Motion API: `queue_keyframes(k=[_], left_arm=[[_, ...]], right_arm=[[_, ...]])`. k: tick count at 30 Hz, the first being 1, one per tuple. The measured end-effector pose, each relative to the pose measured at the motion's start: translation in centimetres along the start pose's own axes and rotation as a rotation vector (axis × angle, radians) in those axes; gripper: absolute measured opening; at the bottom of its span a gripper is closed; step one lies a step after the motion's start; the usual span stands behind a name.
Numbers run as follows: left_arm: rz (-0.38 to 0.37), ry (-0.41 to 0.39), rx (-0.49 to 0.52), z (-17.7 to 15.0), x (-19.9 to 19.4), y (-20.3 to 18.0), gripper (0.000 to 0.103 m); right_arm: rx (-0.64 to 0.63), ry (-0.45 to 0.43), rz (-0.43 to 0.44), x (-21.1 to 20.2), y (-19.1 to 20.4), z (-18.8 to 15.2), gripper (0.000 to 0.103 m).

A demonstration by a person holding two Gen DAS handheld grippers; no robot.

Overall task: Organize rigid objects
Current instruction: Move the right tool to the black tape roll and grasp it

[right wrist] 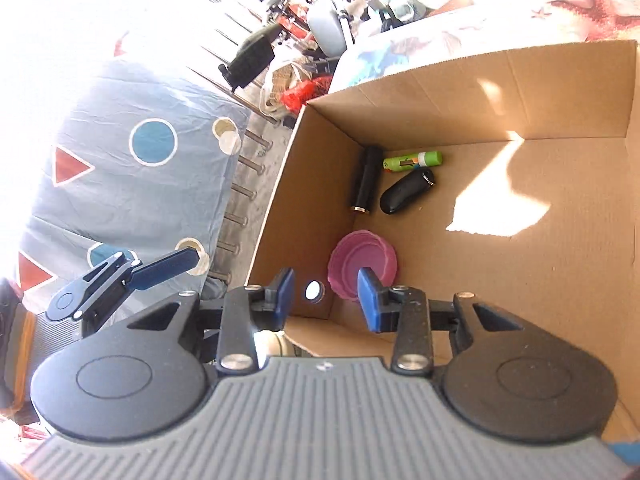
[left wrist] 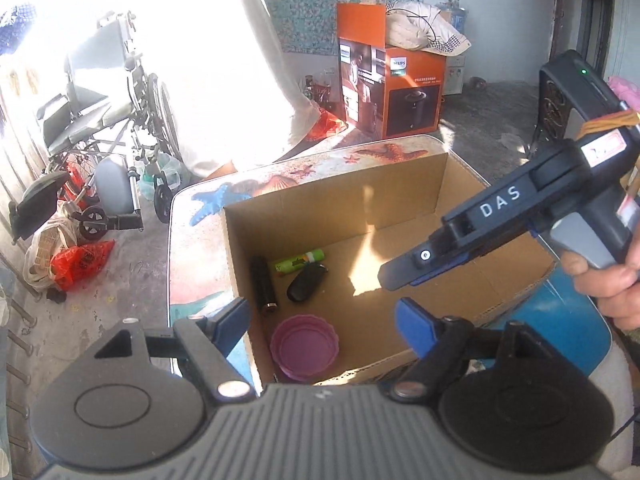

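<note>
Sunlit room, cardboard box (left wrist: pixel 400 200) open on a starfish-print counter (left wrist: pixel 208 208).

Four things lie on the box floor by its left wall: a pink ridged lid (left wrist: pixel 305 347) near the front corner, a black cylinder (left wrist: pixel 264 285) along the wall, a black key fob (left wrist: pixel 307 282) just beside it, and a green tube (left wrist: pixel 299 261) behind both. Left tongs (left wrist: pixel 324 322) stand wide and empty above the front edge of the box; right tongs (right wrist: pixel 327 300) stand narrowly apart, empty, over the same corner. A hand (left wrist: pixel 608 280) grips the right tool. A wheelchair (left wrist: pixel 108 120) and an orange carton (left wrist: pixel 394 80) stand on the floor beyond.
</note>
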State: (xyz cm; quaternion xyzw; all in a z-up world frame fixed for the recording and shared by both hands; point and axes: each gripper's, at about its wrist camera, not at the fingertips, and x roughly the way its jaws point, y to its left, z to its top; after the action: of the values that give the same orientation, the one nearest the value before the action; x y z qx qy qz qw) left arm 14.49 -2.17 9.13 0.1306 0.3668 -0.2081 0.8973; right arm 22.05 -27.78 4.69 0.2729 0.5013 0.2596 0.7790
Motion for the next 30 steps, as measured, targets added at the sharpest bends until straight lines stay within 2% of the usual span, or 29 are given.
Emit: queue_keyframes(k=[1, 4, 7, 10, 13, 16, 20, 25, 28, 30], left_arm=[[0.002, -0.018, 0.001, -0.7, -0.7, -0.3, 0.082], [-0.019, -0.048, -0.02, -2.7, -2.2, -1.3, 0.083], [-0.052, -0.053, -0.062, -4.9, -3.3, -1.9, 0.084], [-0.069, -0.023, -0.09, -7.1, -2.9, -2.4, 0.085], [-0.099, 0.042, -0.119, -9.8, -1.9, -3.0, 0.085], [-0.119, 0.105, -0.132, -11.9, -0.2, -3.5, 0.085], [-0.086, 0.153, -0.088, -14.2, 1.7, -4.8, 0.085], [-0.065, 0.185, -0.044, -15.4, 3.3, -5.7, 0.084], [-0.056, 0.195, -0.022, -15.6, 3.7, -6.3, 0.08], [-0.046, 0.198, -0.004, -15.8, 4.0, -6.8, 0.075]], right_arm=[[-0.005, -0.029, 0.01, -1.3, 0.2, -0.9, 0.039], [-0.039, -0.117, 0.0, -5.6, 1.1, -4.4, 0.04], [-0.071, -0.171, -0.035, -7.6, 1.5, -8.3, 0.041], [-0.09, -0.197, -0.062, -7.6, 1.4, -12.1, 0.042], [-0.087, -0.164, -0.082, -5.4, 0.7, -15.6, 0.042], [-0.064, -0.125, -0.111, -2.5, -0.1, -17.7, 0.042], [-0.087, -0.075, -0.147, 0.9, 0.2, -19.1, 0.042], [-0.156, -0.031, -0.219, 3.7, 1.3, -19.3, 0.038], [-0.196, -0.018, -0.258, 4.8, 1.9, -18.9, 0.035], [-0.221, -0.004, -0.277, 5.5, 2.1, -18.6, 0.029]])
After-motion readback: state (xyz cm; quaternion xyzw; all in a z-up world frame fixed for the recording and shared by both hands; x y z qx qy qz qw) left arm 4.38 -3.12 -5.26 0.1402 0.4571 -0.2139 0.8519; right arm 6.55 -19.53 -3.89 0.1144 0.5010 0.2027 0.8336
